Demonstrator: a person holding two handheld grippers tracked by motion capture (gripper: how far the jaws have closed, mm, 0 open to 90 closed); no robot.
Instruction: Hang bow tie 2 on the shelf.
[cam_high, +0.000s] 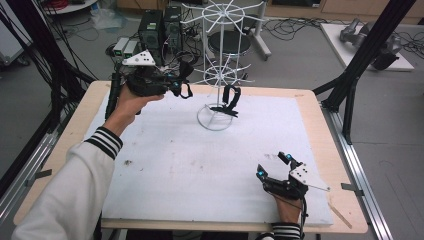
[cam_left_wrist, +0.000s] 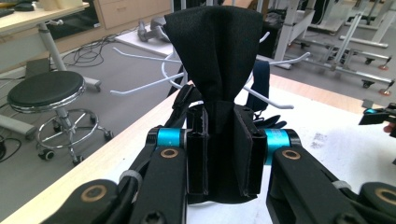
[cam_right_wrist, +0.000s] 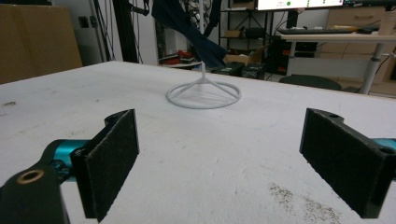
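Your left claw (cam_high: 175, 85) pinches a black strap (cam_left_wrist: 217, 56) beside the rack (cam_high: 220, 75). If your hand tilts, the strap may miss the hook and fall. Your right claw (cam_high: 274, 164) is spread, well apart from the rack.

The high view looks forward and down from above the near table edge, taking in the whole white mat (cam_high: 200, 165) with the white wire rack (cam_high: 220, 75) toward its far side. The left gripper view sits close beside the rack (cam_left_wrist: 196, 74), facing outward over the table edge toward the room. The right gripper view rides low over the mat (cam_right_wrist: 196, 154), well away from the rack (cam_right_wrist: 204, 94), facing it. All three share the rack.
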